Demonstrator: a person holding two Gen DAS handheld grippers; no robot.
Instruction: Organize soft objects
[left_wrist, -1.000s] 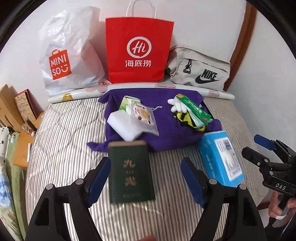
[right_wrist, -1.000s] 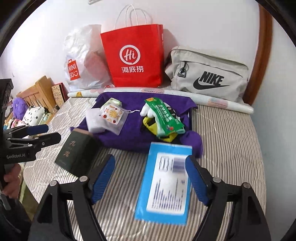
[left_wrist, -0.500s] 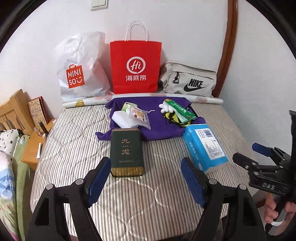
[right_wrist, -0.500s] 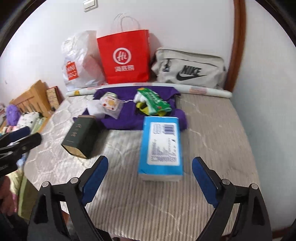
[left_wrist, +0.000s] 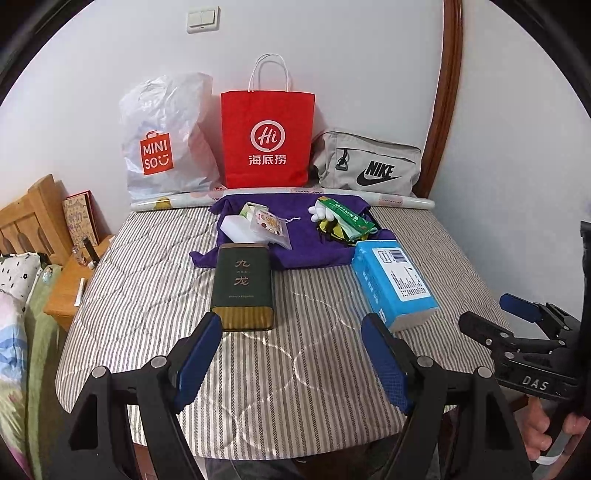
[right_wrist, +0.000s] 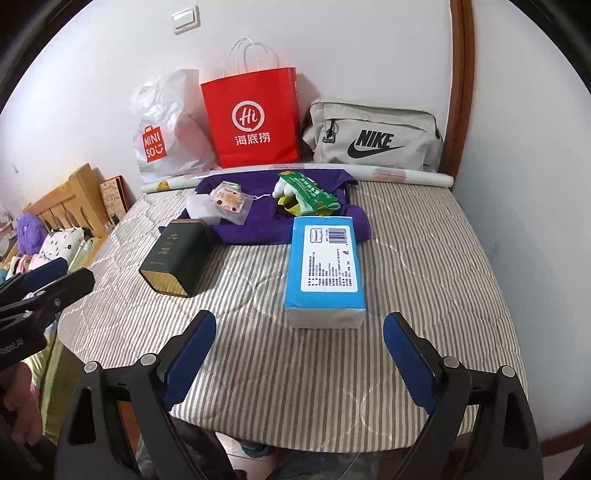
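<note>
A purple cloth (left_wrist: 306, 243) (right_wrist: 262, 221) lies at the back of the striped mattress. On it are a white sponge (left_wrist: 236, 229), a clear pouch (left_wrist: 271, 229) (right_wrist: 231, 201), a green packet (left_wrist: 345, 216) (right_wrist: 308, 194) and a white-and-yellow soft toy (left_wrist: 319, 214). A dark green tin (left_wrist: 242, 286) (right_wrist: 175, 258) and a blue tissue pack (left_wrist: 393, 284) (right_wrist: 325, 266) lie in front. My left gripper (left_wrist: 291, 350) is open and empty, just short of the tin. My right gripper (right_wrist: 299, 350) is open and empty, just short of the tissue pack.
Against the wall stand a white Miniso bag (left_wrist: 166, 144), a red paper bag (left_wrist: 267, 140) and a grey Nike bag (left_wrist: 369, 164), behind a paper roll (left_wrist: 280, 194). A wooden headboard (left_wrist: 26, 218) and bedside shelf (left_wrist: 70, 288) are on the left. The mattress front edge (left_wrist: 258, 443) is near.
Both grippers have pulled back and up from the tin and the tissue pack, so the whole mattress shows. Both stay open and empty.
</note>
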